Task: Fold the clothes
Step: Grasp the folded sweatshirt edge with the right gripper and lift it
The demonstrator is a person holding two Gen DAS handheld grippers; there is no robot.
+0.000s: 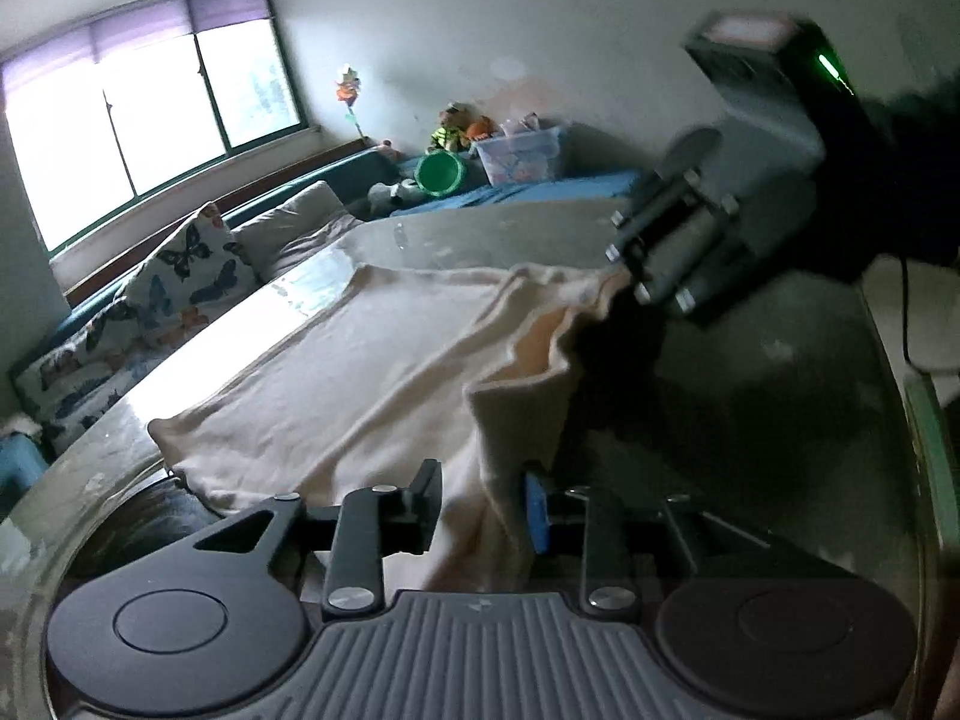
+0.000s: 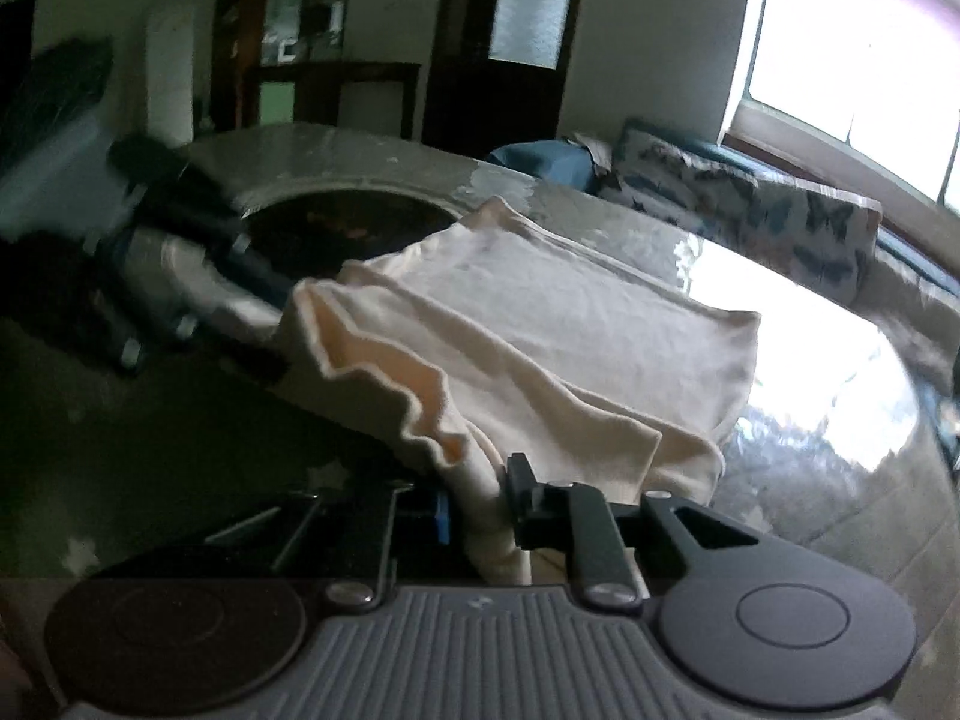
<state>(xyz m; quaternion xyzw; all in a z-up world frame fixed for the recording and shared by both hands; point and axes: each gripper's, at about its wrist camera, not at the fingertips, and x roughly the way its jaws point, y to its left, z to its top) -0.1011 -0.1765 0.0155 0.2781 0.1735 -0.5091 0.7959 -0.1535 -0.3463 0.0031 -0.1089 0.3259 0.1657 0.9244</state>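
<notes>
While a cream knit garment (image 1: 336, 372) lies spread across the glossy stone-look table (image 1: 120, 420), soft and rumpled, the left gripper (image 1: 480, 516) straddles a hanging fold at the table's near edge, pads parted, apparently not pressing. The right gripper (image 1: 630, 276) meets the cloth's far raised corner. Butterfly-print cushions (image 1: 180, 276) line a window seat.

In the right wrist view, the right gripper (image 2: 480, 510) pinches a bunched cream corner (image 2: 486, 516); the wavy hem sags between both tools above the table (image 2: 810, 420).
</notes>
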